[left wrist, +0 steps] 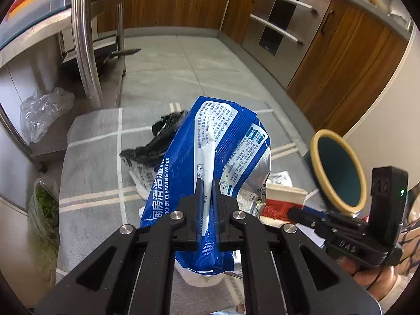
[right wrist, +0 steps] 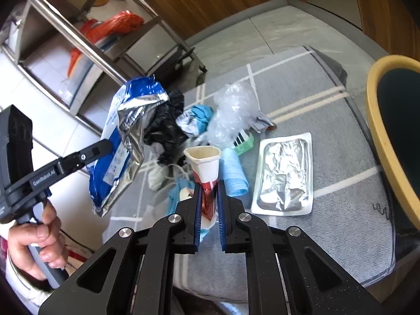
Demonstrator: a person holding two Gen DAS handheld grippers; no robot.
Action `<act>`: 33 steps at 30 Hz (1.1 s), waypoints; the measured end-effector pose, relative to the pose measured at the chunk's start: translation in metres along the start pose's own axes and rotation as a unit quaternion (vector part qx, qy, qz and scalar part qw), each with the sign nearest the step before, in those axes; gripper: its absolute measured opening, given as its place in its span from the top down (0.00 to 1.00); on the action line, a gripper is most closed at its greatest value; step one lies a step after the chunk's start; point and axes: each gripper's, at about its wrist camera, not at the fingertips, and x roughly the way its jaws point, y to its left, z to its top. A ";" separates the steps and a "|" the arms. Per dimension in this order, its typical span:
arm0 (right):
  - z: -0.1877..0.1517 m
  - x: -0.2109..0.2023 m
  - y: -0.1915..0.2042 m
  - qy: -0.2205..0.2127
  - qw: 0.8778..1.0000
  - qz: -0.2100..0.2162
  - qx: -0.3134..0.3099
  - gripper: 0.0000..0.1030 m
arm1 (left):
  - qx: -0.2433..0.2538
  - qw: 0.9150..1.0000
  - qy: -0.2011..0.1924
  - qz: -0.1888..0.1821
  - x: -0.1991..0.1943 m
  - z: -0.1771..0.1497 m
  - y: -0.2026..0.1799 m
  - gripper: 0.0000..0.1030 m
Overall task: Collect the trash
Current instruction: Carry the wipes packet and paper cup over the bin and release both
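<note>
My left gripper is shut on a blue kitchen-wipes packet, which hangs lifted off the grey mat; the same packet shows from the right wrist view with its silver inside exposed. My right gripper is shut on a crushed red and white paper cup, its open rim pointing away from me. On the mat lie a black bag, a clear plastic wrap, a blue cloth piece and a foil blister tray.
A round bin with a cream rim stands at the right edge of the mat; its rim also shows beside the right gripper's body. A steel shelf rack stands to the left. Wooden cabinets line the far side.
</note>
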 end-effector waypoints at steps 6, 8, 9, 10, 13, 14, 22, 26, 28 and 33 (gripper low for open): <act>0.006 -0.028 0.004 -0.028 1.000 0.007 0.000 0.89 | -0.012 1.000 -0.022 -0.012 -0.015 0.010 -0.003 0.95; 0.009 -0.040 0.003 -0.040 0.999 0.009 0.002 0.89 | -0.014 0.999 -0.028 -0.016 -0.018 0.013 -0.006 0.95; 0.011 -0.048 0.001 -0.048 0.999 0.009 0.003 0.89 | -0.015 0.999 -0.031 -0.018 -0.019 0.015 -0.008 0.95; 0.012 -0.053 0.000 -0.054 0.998 0.010 0.005 0.89 | -0.015 0.999 -0.034 -0.022 -0.019 0.017 -0.012 0.95; 0.015 -0.072 -0.007 -0.074 0.997 0.005 0.011 0.89 | -0.010 0.999 -0.037 -0.032 -0.018 0.020 -0.025 0.95; 0.016 -0.078 -0.009 -0.081 0.997 0.002 0.014 0.89 | -0.006 0.999 -0.038 -0.037 -0.016 0.022 -0.032 0.95; 0.012 -0.133 -0.044 -0.142 0.987 -0.065 0.039 0.89 | 0.033 0.997 -0.035 -0.068 0.004 0.032 -0.095 0.95; 0.007 -0.157 -0.067 -0.170 0.978 -0.107 0.058 0.89 | 0.062 0.994 -0.026 -0.088 0.021 0.034 -0.141 0.95; 0.004 -0.169 -0.077 -0.184 0.972 -0.125 0.072 0.89 | 0.073 0.992 -0.022 -0.099 0.029 0.033 -0.161 0.95; -0.004 -0.198 -0.104 -0.223 0.953 -0.172 0.109 0.89 | 0.092 0.987 -0.009 -0.130 0.057 0.032 -0.211 0.95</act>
